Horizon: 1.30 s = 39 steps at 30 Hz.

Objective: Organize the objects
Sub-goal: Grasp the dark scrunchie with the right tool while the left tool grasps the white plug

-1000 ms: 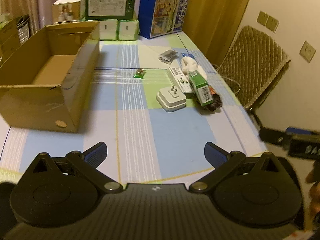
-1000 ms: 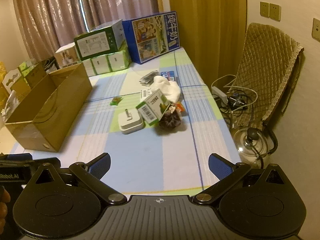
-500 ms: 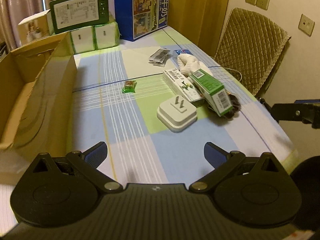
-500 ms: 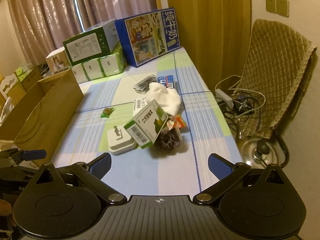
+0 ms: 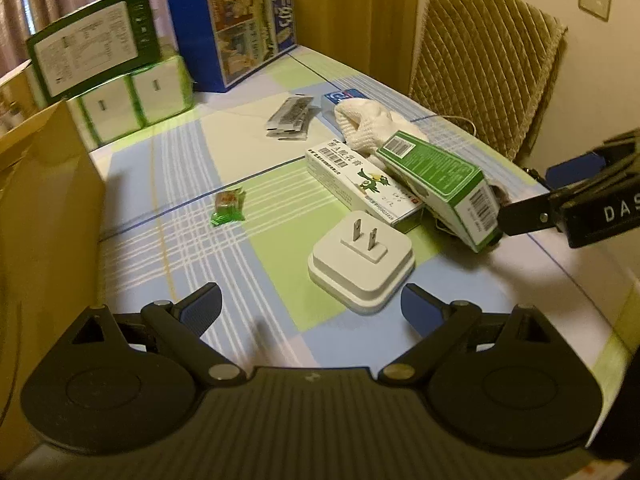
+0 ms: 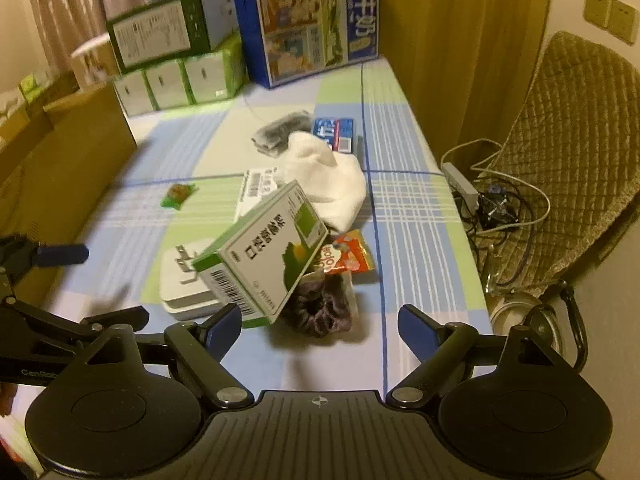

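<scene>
A white plug adapter (image 5: pixel 362 266) lies prongs-up just beyond my open left gripper (image 5: pixel 314 306), nearer its right finger. Behind it sit a white-and-green carton (image 5: pixel 360 180), a tilted green box (image 5: pixel 440 182) and a white cloth (image 5: pixel 366 122). In the right wrist view the green box (image 6: pixel 262 252) leans over the adapter (image 6: pixel 180 284) and a dark scrunchie (image 6: pixel 322 308). My right gripper (image 6: pixel 320 330) is open, empty, just short of the scrunchie, its left finger by the box corner. A small green candy (image 5: pixel 228 206) lies apart.
An open cardboard box (image 5: pixel 44 208) stands along the table's left side. Stacked green and blue cartons (image 5: pixel 168 44) fill the far end. A quilted chair (image 6: pixel 568 152), cables and a kettle (image 6: pixel 528 316) are off the right edge. An orange snack packet (image 6: pixel 348 256) lies by the scrunchie.
Both grippers have moved forward and lower toward the pile of objects; the adapter and green box now sit close in front of them. Both stay open.
</scene>
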Available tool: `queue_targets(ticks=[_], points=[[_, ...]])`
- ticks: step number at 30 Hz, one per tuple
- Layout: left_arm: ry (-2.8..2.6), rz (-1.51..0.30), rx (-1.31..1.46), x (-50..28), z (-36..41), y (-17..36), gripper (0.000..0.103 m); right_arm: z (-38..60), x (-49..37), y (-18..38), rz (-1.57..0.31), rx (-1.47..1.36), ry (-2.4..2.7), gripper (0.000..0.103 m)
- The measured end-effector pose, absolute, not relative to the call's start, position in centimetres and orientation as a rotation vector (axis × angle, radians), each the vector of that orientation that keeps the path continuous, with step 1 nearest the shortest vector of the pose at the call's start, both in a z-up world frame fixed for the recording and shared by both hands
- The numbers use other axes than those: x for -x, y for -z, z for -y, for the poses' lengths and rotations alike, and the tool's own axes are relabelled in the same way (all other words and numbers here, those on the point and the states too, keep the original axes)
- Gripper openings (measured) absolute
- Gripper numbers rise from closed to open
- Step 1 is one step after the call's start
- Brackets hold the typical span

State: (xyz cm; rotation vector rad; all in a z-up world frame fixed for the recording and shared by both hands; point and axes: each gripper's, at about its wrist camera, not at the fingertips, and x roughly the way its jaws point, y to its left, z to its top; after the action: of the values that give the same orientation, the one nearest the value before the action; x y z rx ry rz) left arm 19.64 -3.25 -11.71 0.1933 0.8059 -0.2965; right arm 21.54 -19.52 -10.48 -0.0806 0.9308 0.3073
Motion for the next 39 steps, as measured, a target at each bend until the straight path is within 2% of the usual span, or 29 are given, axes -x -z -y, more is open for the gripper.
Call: queue_targets(ticks=[10,14,16,18,20,26,31,39], points=[[0.465,-0.786,-0.308,-22.2,5.3,13.2,0.092,19.2,-23.8,13.1,-0.984,0.109,-0.361,0.08],[0.51,-0.802,-0.344,-23.2,6.0,14.0,0.085,19.5,-24.6,13.7,-1.015,0.096,-0.366,0.067],[0.523,-0.82,-0.335,-23.5,6.0,14.2,0.078,19.5,-24.7,13.9,-1.025,0.092,-0.377,0.063],[0.534,-0.83,-0.339,-23.7,6.1,14.3,0.075,19.4,-24.8,14.1,-1.028,0.086,-0.382,0.061],[0.541,-0.835,-0.336,-23.7,6.3,14.3,0.067,19.2,-24.9,14.3,-1.032,0.086,-0.384,0.051],[0.49,-0.859,-0.325,-22.8,6.2,14.1,0.063,19.3,-24.6,14.0,-1.011,0.083,-0.359,0.028],[0.419,-0.879,-0.304,-20.5,5.8,13.9,0.063,19.1,-23.7,13.2,-1.014,0.089,-0.344,0.023],[0.35,-0.9,-0.227,-17.1,4.6,12.9,0.062,18.9,-20.5,11.2,-0.982,0.07,-0.336,0.022]])
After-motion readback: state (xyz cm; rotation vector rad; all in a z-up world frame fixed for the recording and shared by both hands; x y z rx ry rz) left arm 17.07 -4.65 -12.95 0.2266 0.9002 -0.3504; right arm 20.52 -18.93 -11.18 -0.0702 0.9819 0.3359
